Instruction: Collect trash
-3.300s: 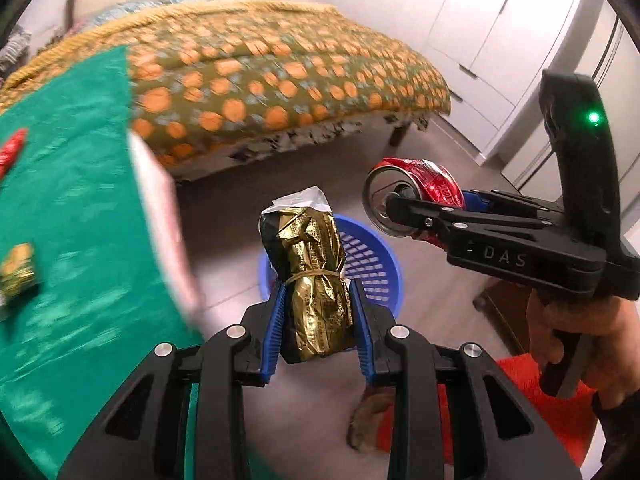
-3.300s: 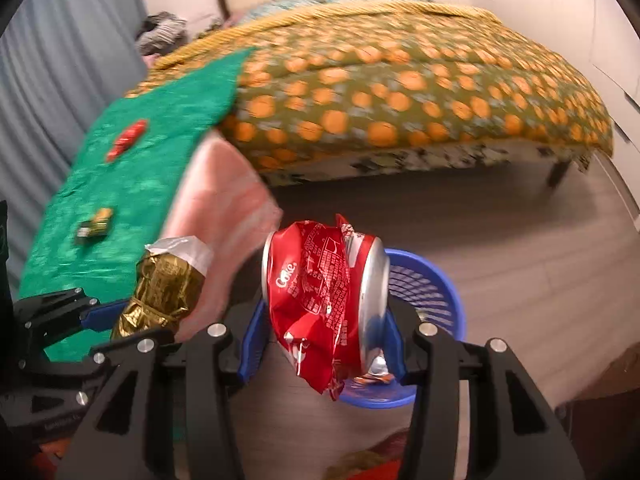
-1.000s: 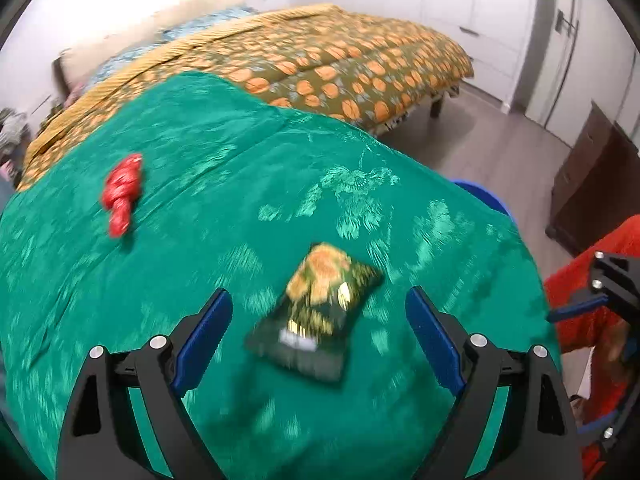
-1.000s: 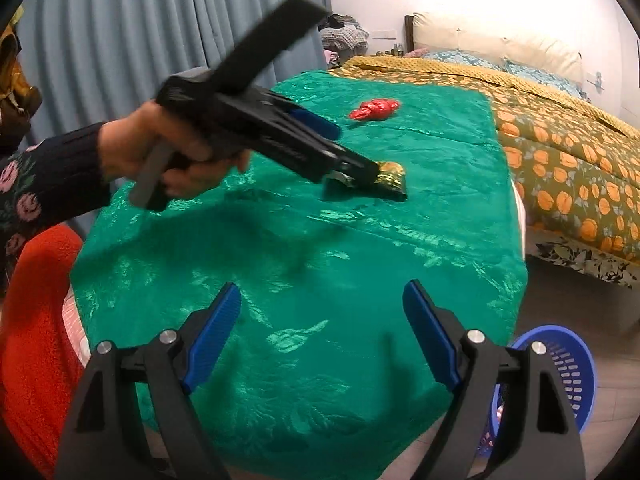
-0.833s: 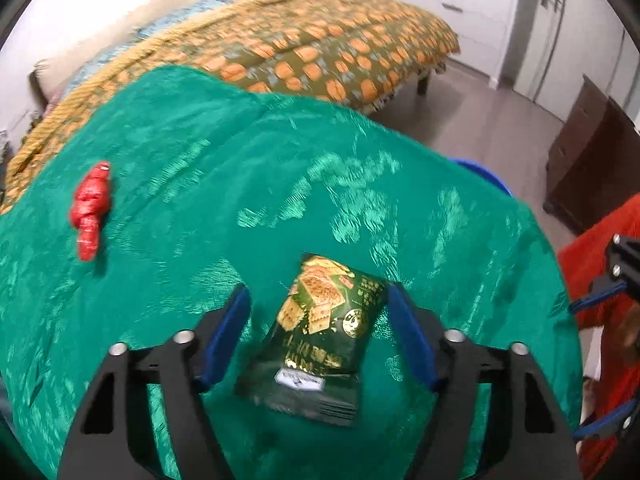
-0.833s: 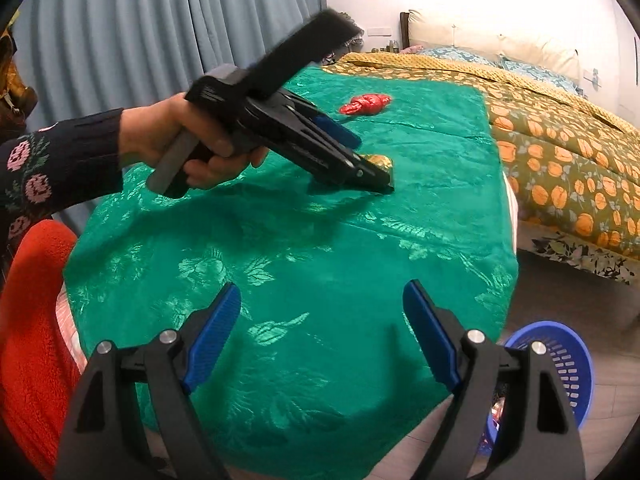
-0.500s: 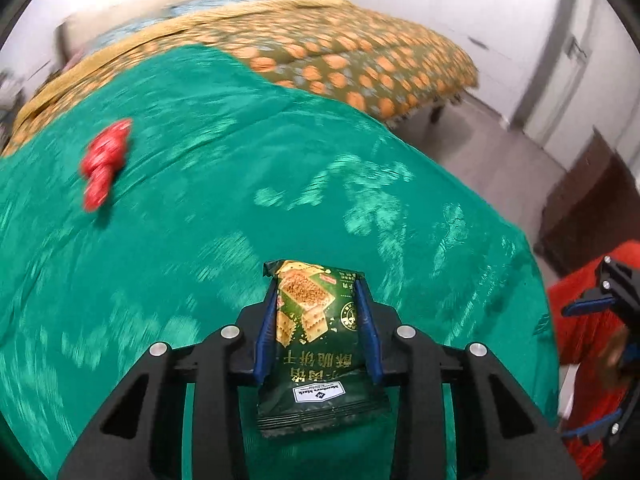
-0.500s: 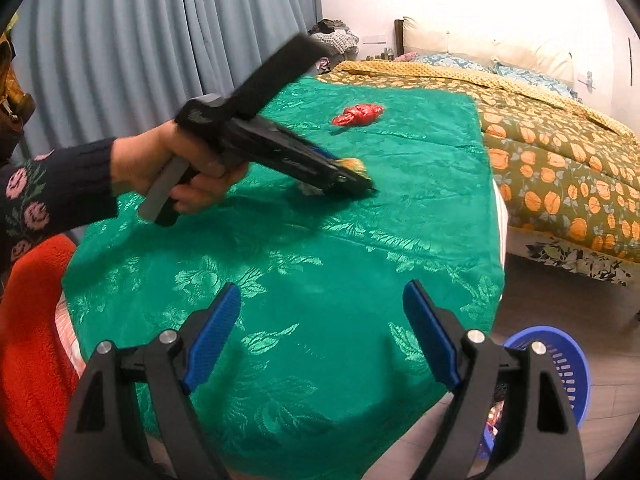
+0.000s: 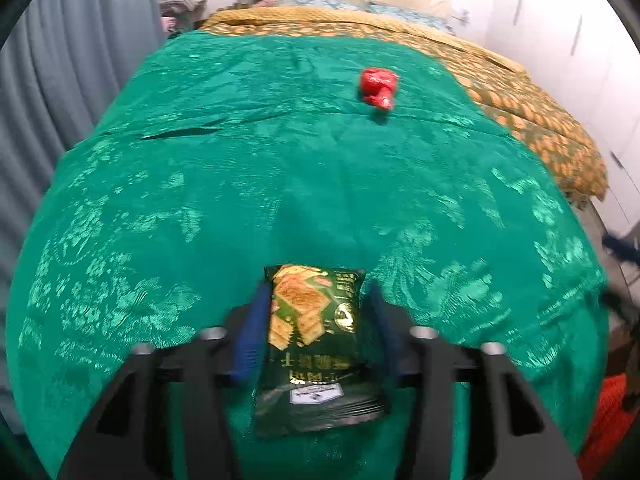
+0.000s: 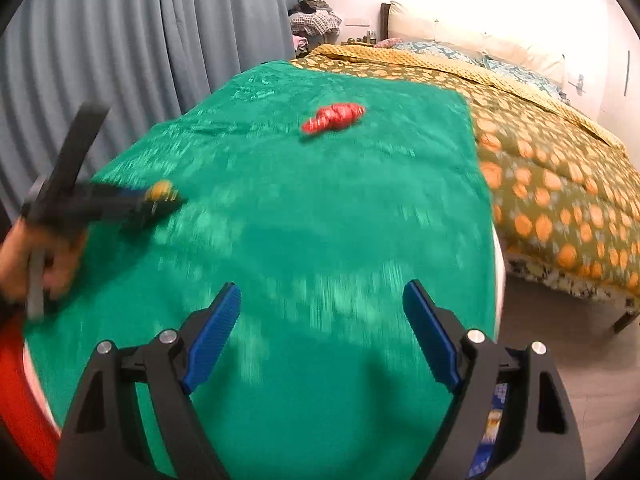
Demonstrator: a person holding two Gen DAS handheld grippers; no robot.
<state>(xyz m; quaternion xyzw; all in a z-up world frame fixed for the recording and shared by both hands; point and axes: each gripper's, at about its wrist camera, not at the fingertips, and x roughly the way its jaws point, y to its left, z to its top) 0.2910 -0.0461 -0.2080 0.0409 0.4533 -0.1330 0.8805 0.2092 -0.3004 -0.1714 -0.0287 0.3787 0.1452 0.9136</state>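
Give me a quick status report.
Left gripper shut on dark green cracker packet. Right gripper open, empty. Crumpled red wrapper on green tablecloth, unobstructed.

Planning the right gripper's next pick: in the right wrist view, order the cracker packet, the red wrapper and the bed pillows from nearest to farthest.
1. cracker packet, left, held by left gripper.
2. red wrapper, center of the green cloth.
3. pillows, far right, on the bed.

Table (image 10: 320, 220), green cloth: your right gripper (image 10: 320, 336) has bare cloth between its spread jaws and ahead of it. Obstacles: red crumpled wrapper (image 10: 334, 117) toward the far end; your left gripper (image 10: 160, 196) at the left edge. Bed (image 10: 560, 168) flanks the right side; curtain (image 10: 120, 40) the left.
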